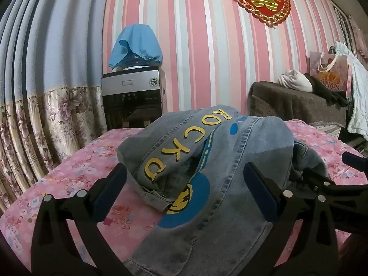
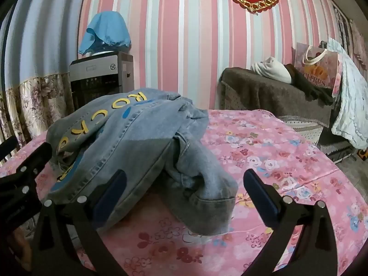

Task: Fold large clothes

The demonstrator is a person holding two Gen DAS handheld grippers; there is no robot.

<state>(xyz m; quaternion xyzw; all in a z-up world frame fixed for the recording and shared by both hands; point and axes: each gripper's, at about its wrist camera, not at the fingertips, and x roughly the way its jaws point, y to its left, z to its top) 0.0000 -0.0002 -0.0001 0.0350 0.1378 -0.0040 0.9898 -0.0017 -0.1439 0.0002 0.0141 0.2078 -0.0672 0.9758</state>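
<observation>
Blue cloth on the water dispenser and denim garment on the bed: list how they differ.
The blue cloth is plain bright blue; the denim garment is faded grey-blue with yellow lettering and blue patches.

The blue cloth is draped over the bottle atop the water dispenser; the denim garment lies crumpled in a heap on the pink floral bedspread.

The blue cloth looks thin, the denim garment thick with stitched seams.

Both are unfolded.

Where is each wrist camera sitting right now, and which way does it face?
Left wrist: behind the open left tool, facing across the denim jacket toward the striped wall; right tool's tip at the right edge.
Right wrist: behind the open right tool, facing the jacket's hem; left tool at the left edge.
Shared: jacket, pink floral cover, water dispenser.
</observation>
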